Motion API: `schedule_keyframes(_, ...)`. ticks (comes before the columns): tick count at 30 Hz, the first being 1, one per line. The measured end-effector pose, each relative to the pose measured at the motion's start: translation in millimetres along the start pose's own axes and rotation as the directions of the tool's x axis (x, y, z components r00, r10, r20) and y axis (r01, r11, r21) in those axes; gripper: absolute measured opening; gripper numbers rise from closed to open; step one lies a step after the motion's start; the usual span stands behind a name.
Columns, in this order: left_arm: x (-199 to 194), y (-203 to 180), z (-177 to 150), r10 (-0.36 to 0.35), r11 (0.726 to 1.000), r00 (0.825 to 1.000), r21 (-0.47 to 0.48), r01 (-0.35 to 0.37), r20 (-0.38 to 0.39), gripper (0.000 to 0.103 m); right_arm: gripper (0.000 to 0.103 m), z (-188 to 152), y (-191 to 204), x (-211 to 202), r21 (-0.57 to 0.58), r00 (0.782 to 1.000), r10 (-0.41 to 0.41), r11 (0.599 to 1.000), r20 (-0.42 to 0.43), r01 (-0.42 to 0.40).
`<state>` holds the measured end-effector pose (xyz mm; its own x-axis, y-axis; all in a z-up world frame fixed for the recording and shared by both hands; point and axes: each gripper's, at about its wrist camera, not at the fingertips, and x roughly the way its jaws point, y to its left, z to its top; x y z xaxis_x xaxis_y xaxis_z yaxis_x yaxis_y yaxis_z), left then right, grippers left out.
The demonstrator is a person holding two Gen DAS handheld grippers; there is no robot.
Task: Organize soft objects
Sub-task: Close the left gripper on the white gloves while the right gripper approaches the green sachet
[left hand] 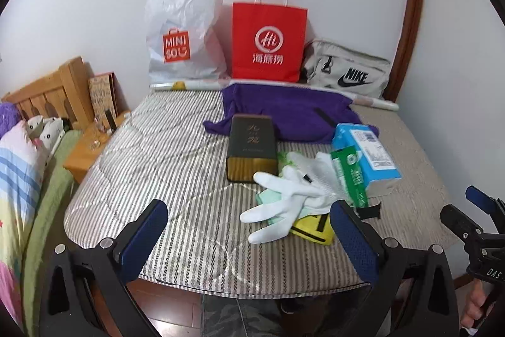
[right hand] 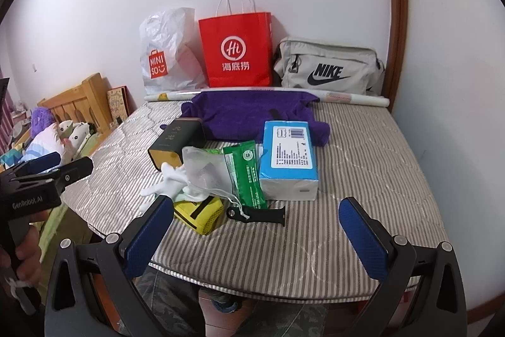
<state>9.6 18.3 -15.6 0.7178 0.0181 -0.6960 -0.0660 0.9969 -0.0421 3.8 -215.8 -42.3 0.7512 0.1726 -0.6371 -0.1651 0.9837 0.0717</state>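
A pile of soft items lies on the striped mattress point(left hand: 164, 166): white gloves point(left hand: 284, 198) point(right hand: 170, 179), a yellow pouch point(left hand: 312, 229) point(right hand: 202, 213), a green packet point(left hand: 350, 176) point(right hand: 246, 172) and a blue tissue pack point(left hand: 366, 153) point(right hand: 288, 160). Behind them spreads a purple towel point(left hand: 284, 109) point(right hand: 246, 112). A dark box with a gold end point(left hand: 251, 147) point(right hand: 173, 144) stands beside the pile. My left gripper point(left hand: 249, 206) hovers open at the near edge, just short of the gloves. My right gripper point(right hand: 255, 204) is open too, near a black watch strap point(right hand: 262, 213). Neither holds anything.
Against the far wall stand a white Miniso bag point(left hand: 183, 37), a red paper bag point(left hand: 268, 43) and a grey Nike bag point(left hand: 347, 68), with rolled paper point(left hand: 186, 86) in front. A wooden nightstand point(left hand: 85, 153) and a bed with pillows point(left hand: 19, 160) are on the left.
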Motion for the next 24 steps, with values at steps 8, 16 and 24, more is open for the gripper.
schedule_keyframes(8, 49.5, -2.2, -7.8, -0.008, 1.000, 0.997, 0.017, 0.010, -0.073, 0.103, 0.103, -11.4, -15.3, 50.7, 0.015, 0.997, -0.007, 1.000, -0.079, 0.009)
schedule_keyframes(16, 89.1, -23.7, -14.1, -0.065, 0.994, 0.991, 0.077, 0.074, -0.116, 0.103, 0.103, -21.5, -24.7, 91.4, 0.019, 0.990, -0.012, 1.000, -0.138, 0.015)
schedule_keyframes(24, 119.7, -47.5, -11.5, -0.075, 0.979, 0.987, 0.177, 0.101, -0.144, 0.103, 0.103, -24.5, -36.5, 113.3, 0.064, 0.984, 0.045, 0.997, -0.175, -0.035)
